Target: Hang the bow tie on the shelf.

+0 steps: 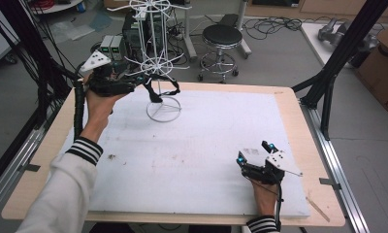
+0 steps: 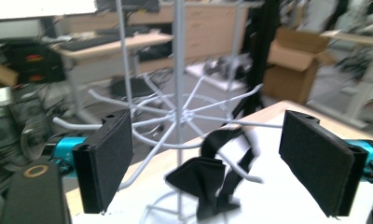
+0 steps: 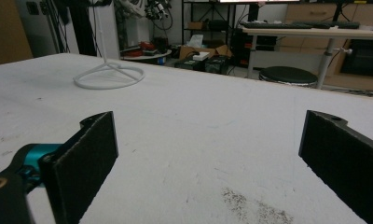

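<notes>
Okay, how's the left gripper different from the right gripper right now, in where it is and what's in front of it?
The left gripper is raised at the white wire rack; the right gripper sits low near the white table mat. The left gripper's jaws frame a black strap hanging on the rack; the right gripper's jaws frame bare mat. Both stand wide open, holding nothing.

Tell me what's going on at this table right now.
A person holds a claw in each hand. The left claw is raised beside a white wire rack, its jaws open, with a black strap hanging from one of the rack's hooks just ahead of them. The right claw sits low over the white table top, open and holding nothing.
</notes>
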